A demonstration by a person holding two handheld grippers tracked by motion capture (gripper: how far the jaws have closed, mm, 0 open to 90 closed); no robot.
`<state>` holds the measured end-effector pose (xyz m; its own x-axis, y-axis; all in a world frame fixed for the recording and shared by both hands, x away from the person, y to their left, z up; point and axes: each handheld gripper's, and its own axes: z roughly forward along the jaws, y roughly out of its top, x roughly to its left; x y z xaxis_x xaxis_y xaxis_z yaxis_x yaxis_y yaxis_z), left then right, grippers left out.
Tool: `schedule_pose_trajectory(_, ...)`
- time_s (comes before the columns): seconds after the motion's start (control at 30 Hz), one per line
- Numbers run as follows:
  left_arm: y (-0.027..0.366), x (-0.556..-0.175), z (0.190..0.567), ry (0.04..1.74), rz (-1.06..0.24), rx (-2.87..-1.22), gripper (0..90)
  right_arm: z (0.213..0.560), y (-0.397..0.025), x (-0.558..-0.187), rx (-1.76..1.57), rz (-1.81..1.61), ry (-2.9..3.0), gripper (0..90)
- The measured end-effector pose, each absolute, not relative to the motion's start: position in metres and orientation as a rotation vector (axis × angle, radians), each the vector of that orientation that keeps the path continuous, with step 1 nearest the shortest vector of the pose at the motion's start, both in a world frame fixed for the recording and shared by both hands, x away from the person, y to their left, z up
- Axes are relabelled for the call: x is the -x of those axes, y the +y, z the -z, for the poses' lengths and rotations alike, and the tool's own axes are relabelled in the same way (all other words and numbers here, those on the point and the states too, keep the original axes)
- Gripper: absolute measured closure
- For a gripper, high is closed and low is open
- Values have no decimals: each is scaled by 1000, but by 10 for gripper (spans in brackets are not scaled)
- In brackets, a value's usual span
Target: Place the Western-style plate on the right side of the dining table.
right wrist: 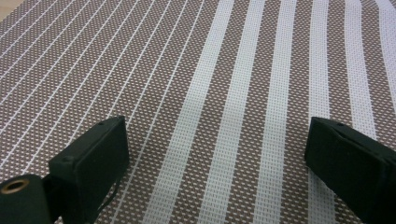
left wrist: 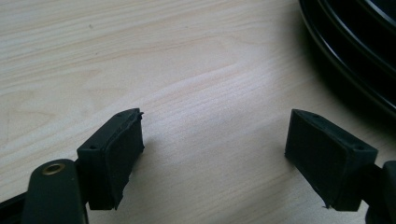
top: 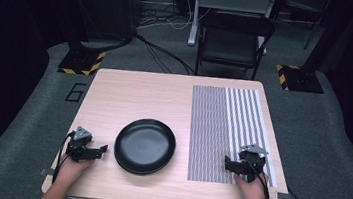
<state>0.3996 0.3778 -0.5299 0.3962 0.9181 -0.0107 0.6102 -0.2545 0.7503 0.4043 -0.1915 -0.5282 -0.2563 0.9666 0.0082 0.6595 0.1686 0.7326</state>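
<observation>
Jaws spread wide on left gripper (left wrist: pixel 212 156) and right gripper (right wrist: pixel 217 163), clasping nothing. Poised low beside black plate (top: pixel 145 145) and over striped placemat (top: pixel 221 130) on wooden table (top: pixel 130 94). Judged barely begun: plate off the mat, nothing grasped yet.

High view overhead, facing forward; tongs views close, sharing table (top: pixel 134 95), placemat (top: pixel 214 129).

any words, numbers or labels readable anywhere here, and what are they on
"6": a boxy digit marked on the grey floor, left of the table.
No writing shows on the black plate, the striped placemat, or either claw, left and right.
</observation>
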Motion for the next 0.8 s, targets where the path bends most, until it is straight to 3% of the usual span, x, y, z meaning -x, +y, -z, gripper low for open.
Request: schedule_pose_trajectory(0.8, 375, -399, 530, 1325, -594, -1951, 212, 528, -190, -405, -1546, -855, 1980, 39)
